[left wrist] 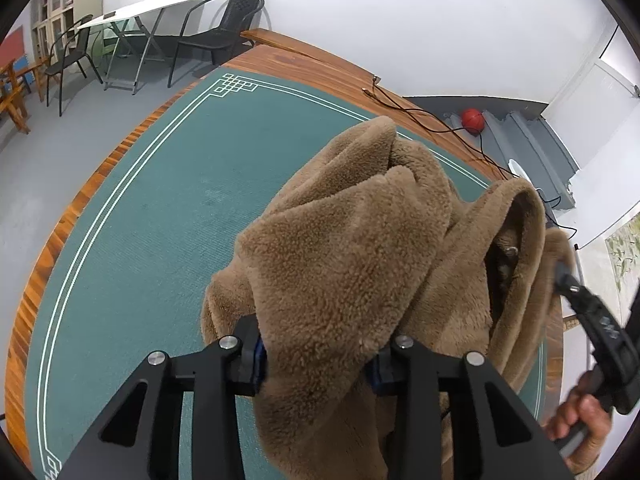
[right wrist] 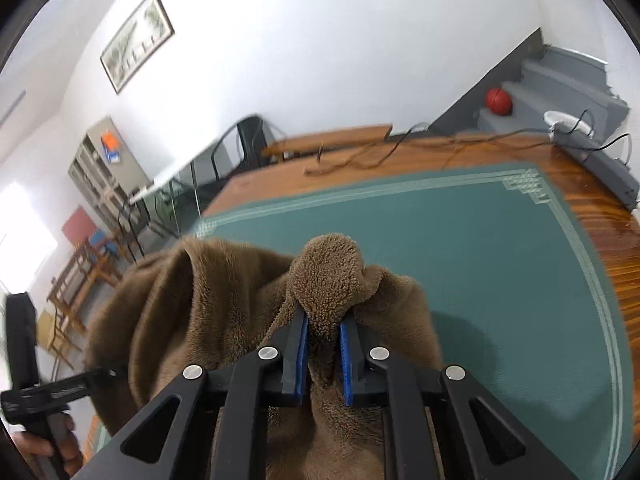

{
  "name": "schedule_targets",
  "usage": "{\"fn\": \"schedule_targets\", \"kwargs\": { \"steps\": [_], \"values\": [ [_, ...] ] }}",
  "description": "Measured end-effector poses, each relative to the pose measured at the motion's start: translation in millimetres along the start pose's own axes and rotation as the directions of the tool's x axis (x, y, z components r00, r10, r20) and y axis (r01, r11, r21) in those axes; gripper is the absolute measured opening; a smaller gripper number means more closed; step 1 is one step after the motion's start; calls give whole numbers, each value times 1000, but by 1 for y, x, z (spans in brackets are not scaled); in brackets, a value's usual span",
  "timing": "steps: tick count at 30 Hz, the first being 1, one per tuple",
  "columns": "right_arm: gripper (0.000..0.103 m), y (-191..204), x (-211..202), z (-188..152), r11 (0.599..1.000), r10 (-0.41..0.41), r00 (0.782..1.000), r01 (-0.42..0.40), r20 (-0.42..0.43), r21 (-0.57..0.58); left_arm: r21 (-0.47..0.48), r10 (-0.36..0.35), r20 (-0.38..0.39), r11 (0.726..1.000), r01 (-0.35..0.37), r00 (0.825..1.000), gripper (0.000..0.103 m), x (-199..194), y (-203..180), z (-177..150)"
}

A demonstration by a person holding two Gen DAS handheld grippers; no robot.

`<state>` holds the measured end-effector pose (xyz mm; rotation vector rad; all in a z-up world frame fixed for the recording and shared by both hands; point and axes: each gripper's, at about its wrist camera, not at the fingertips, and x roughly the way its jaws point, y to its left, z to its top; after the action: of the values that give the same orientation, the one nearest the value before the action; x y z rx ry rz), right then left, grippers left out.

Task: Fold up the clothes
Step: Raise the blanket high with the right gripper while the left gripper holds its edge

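Observation:
A brown fleece garment point(left wrist: 352, 256) hangs bunched above the green mat point(left wrist: 160, 208). My left gripper point(left wrist: 316, 360) is shut on a thick fold of it, and fleece covers the fingertips. In the right wrist view the same brown fleece garment point(right wrist: 224, 304) drapes to the left, and my right gripper point(right wrist: 325, 328) is shut on a rolled edge of it that pokes up between the blue pads point(right wrist: 303, 344). The right gripper point(left wrist: 564, 280) also shows at the right edge of the left wrist view, held by a hand point(left wrist: 576, 420). The other gripper's body point(right wrist: 52, 394) appears at lower left.
The green mat point(right wrist: 480, 248) covers a wooden table point(right wrist: 616, 240) with cables point(right wrist: 400, 152) and a grey box point(right wrist: 608, 172) along its far side. Chairs point(left wrist: 224, 32), a white folding table point(left wrist: 144, 12), grey stairs point(left wrist: 532, 148) and a red ball point(left wrist: 472, 120) stand beyond.

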<state>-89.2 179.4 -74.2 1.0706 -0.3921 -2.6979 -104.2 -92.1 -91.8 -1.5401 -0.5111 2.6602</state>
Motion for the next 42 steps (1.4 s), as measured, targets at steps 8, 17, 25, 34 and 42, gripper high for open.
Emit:
{"fn": "schedule_targets", "kwargs": {
  "steps": [8,17,25,34,42],
  "values": [
    [14,-11,-29,3,1000,1,999,-2,45,19,-21,3,3,1000,-3,1000,36,-5,-1,-6],
    [14,-5,-71,0,1000,-8,993,9,120,-7,-62,-9,35,998,11,999,15,-24,4,-13],
    [14,1,-111,12,999,23,975,-16,219,-35,-105,-5,123,994,18,992,12,-63,7,-18],
    [13,6,-158,21,996,47,945,-22,324,-82,-178,-10,243,982,55,970,11,-121,26,-30],
    [2,30,-229,25,976,59,849,62,525,-211,-195,-12,282,978,70,959,11,-147,34,-57]
  ]
}}
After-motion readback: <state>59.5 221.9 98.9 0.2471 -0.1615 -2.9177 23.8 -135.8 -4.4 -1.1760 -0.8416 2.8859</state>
